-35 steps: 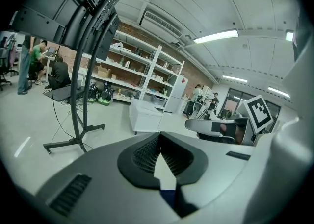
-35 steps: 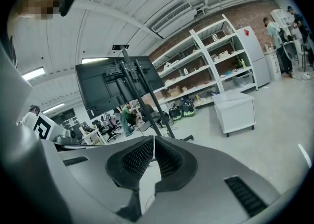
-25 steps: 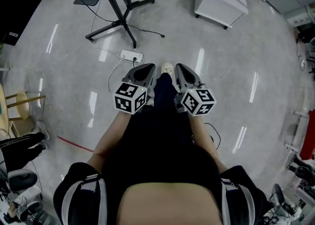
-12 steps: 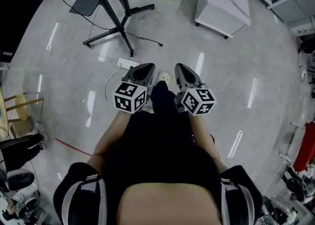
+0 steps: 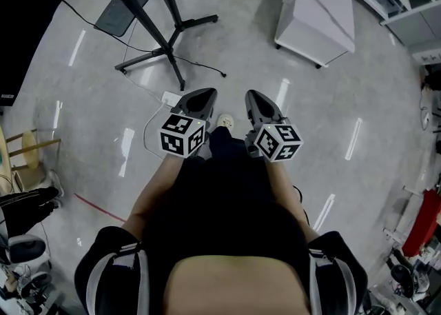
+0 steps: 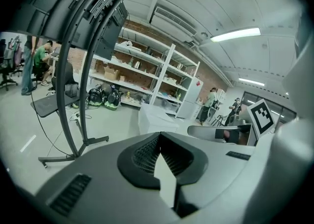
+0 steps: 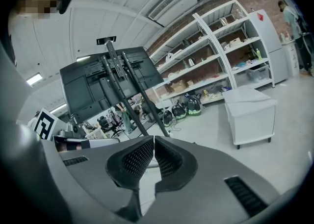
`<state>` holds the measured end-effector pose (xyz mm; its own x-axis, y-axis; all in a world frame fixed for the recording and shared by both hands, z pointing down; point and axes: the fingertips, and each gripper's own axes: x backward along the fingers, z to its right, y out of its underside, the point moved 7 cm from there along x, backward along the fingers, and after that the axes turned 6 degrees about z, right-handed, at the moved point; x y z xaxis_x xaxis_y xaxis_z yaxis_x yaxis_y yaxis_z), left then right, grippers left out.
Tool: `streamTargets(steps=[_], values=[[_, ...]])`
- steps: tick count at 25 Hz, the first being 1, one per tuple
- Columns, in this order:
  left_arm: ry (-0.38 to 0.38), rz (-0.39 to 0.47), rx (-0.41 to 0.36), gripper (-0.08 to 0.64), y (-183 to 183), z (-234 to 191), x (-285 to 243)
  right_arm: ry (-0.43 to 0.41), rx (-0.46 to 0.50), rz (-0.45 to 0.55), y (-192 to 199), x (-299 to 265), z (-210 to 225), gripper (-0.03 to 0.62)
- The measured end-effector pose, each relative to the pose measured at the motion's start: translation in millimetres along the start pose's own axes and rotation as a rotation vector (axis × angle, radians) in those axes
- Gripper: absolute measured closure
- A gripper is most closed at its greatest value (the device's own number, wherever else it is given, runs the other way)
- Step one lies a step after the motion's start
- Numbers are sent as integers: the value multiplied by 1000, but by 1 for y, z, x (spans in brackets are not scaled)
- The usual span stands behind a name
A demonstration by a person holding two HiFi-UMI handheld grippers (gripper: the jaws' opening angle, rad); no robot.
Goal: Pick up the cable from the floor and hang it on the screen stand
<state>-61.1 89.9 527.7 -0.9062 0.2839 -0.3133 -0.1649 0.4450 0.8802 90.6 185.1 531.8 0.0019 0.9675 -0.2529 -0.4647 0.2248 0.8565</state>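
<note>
The black screen stand [image 5: 167, 28] rises at the upper left of the head view, its feet spread on the grey floor. A thin black cable [image 5: 200, 67] lies on the floor by those feet. A white power strip [image 5: 169, 97] with a white lead sits just left of my left gripper [image 5: 204, 93]. My right gripper [image 5: 252, 94] is held beside it; both hover in front of my body. Both are shut, with nothing between the pads. The left gripper view has the stand [image 6: 82, 86] ahead on the left, and the right gripper view shows its screen [image 7: 105, 83].
A white wheeled cabinet [image 5: 317, 10] stands at the upper right. A wooden stool [image 5: 29, 147] and chairs are at the left edge, and a red line [image 5: 100, 206] marks the floor. Shelving [image 6: 142, 78] and people fill the far wall. My shoe [image 5: 225, 121] shows between the grippers.
I have moved forward: the stand, power strip and cabinet have come nearer to the grippers in the head view. Both grippers stay shut and side by side.
</note>
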Motion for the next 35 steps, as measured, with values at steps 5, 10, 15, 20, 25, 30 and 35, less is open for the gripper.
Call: streamTargets(steps=[5, 10, 15, 20, 25, 30, 35], values=[[-25, 4, 7, 552, -14, -10, -39, -18, -3, -22, -18, -30, 33, 568], [-62, 7, 20, 552, -24, -24, -74, -48, -3, -52, -34, -60, 65, 568], [-97, -8, 19, 552, -26, -38, -100, -88, -10, -96, -36, -89, 88, 568], [-97, -30, -6, 552, -30, -47, -117, -134, -4, -125, -38, -108, 100, 568], [-87, -74, -40, 552, -29, -76, -144, -166, -20, -179, -31, -141, 111, 568], [-35, -114, -48, 552, -23, -97, -177, -118, 0, -235, -17, -168, 142, 566], [5, -144, -51, 552, -6, -121, -205, -62, 0, -266, 4, -198, 176, 566]])
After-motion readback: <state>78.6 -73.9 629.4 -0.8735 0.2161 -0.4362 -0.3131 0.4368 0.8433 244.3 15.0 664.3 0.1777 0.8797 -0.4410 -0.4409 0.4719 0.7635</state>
